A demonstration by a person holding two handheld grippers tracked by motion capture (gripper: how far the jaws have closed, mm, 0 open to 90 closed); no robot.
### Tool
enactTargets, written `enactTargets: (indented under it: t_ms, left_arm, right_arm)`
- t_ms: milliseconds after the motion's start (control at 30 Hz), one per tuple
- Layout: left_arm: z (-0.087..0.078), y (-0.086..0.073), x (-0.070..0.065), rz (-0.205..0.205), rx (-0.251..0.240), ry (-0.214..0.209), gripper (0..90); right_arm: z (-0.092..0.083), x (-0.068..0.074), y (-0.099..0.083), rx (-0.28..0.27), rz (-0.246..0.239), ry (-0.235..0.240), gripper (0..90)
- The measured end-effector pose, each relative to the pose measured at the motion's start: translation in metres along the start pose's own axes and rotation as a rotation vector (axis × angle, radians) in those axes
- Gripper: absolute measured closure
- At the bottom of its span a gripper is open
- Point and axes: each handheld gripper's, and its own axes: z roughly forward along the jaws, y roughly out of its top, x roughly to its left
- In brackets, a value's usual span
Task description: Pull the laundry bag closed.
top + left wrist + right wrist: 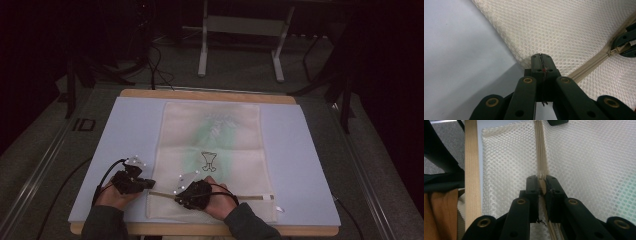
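On the near part of the table, seen from the high view, lies one cream mesh laundry bag with one zipper running across its near end. Two tools work there: the left tool sits at the bag's near left corner, and the right tool rests just beside it on the zipper line, each carried by one hand. A small black drawing on the bag lies beyond the right tool.

In the left gripper view, the left tool has its jaws pressed fully together, pinching the bag's corner edge. The mesh spreads ahead of and to the right of its tip, the zipper tape runs off to the right, and the other tool's black jaws meet the zipper slider at the far right.

In the right gripper view, the right tool is closed down on the zipper slider, which sits between its tips. The zipper stretches straight ahead, with mesh on both sides.
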Motion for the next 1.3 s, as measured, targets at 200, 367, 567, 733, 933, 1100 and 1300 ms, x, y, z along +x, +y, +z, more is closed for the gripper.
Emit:
enactTargets:
  t_ms: [200,367,567,733,933,1100,1300]
  left_arm:
    - [0.0,0.0,0.0,0.001,0.001,-0.001,89.9]
    - [0.0,0.0,0.0,0.0,0.001,-0.001,89.9]
    - [0.0,0.0,0.0,-0.001,0.001,-0.002,89.9]
    - [0.0,0.0,0.0,-0.003,0.001,-0.001,89.9]
    - [0.0,0.0,0.001,-0.004,0.0,-0.004,89.9]
    - [0.0,-0.001,0.001,-0.011,-0.004,-0.006,89.9]
    - [0.0,0.0,0.001,-0.011,-0.003,-0.006,89.9]
  right_arm:
    - [-0.003,0.0,-0.003,0.005,0.006,0.001,82.2]
    - [-0.004,0.0,-0.005,0.007,0.009,-0.002,82.2]
    - [-0.005,0.0,-0.008,0.012,0.012,-0.002,82.2]
    - [-0.008,0.0,-0.01,0.015,0.009,-0.008,82.2]
    - [-0.01,0.001,-0.012,0.02,0.009,-0.01,82.2]
    - [-0.01,0.0,-0.014,0.025,0.009,-0.01,82.2]
    - [-0.013,0.0,-0.017,0.029,0.011,-0.015,82.2]
